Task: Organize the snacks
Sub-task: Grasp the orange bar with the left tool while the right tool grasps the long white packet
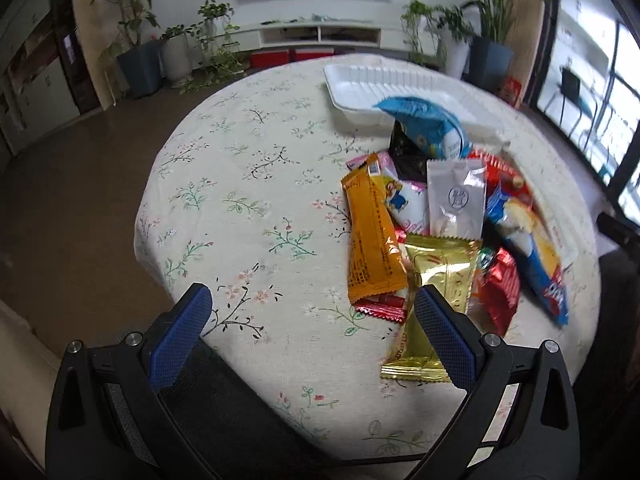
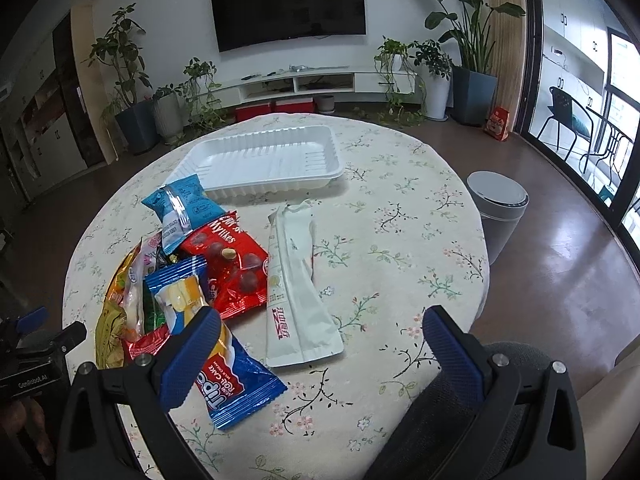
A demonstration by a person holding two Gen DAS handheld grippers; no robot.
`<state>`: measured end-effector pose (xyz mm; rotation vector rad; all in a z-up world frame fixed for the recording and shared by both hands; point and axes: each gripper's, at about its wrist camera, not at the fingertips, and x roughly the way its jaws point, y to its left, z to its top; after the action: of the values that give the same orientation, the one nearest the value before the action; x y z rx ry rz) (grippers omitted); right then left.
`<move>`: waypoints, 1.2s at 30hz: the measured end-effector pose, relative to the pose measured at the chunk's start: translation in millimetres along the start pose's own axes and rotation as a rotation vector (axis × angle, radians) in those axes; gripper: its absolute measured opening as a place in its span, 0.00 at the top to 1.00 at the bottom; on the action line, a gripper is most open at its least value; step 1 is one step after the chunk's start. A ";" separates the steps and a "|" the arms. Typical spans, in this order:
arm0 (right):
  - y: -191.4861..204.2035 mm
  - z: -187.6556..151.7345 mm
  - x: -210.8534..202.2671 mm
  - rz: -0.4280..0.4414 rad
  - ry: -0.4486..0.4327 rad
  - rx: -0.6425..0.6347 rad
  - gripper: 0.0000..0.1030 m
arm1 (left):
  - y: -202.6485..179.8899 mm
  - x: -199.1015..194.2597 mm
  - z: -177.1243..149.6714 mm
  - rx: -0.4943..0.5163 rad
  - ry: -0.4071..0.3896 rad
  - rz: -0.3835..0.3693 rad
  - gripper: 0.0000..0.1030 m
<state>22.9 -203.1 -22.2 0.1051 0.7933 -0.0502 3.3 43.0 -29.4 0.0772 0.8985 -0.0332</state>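
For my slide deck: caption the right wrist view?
Open right gripper hovers over snack pile beside empty white tray.

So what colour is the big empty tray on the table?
The tray is plain white with ribbed walls. It shows best in the right wrist view.

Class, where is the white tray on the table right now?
The white tray sits empty at the table's far side, just beyond the snack pile; the light-blue packet lies nearest it.

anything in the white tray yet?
No. In the right wrist view the white tray shows only its bare ribbed floor. In the left wrist view a blue packet hides part of it, so that view alone can't confirm.
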 end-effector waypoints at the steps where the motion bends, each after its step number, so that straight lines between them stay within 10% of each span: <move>1: -0.9 1.2 0.0 0.013 0.000 -0.005 0.00 | -3.8 2.6 2.9 0.030 0.005 0.003 0.01; 10: -5.2 6.9 7.8 0.128 0.020 -0.061 0.12 | 8.2 23.5 51.3 0.018 0.063 -0.191 0.08; 14: -12.4 13.5 17.7 0.122 0.042 -0.042 0.13 | 1.8 49.8 54.8 0.042 0.148 -0.200 0.36; 27: -7.1 10.8 30.8 0.125 0.076 -0.051 0.16 | 2.6 97.5 67.0 0.048 0.235 -0.134 0.39; 36: -8.3 21.2 38.4 0.112 0.094 -0.076 0.30 | 12.4 94.9 68.9 0.040 0.208 -0.158 0.72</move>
<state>64.1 -214.0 -35.6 0.0804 0.8805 0.0909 117.0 50.1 -60.3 0.0475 1.1108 -0.1929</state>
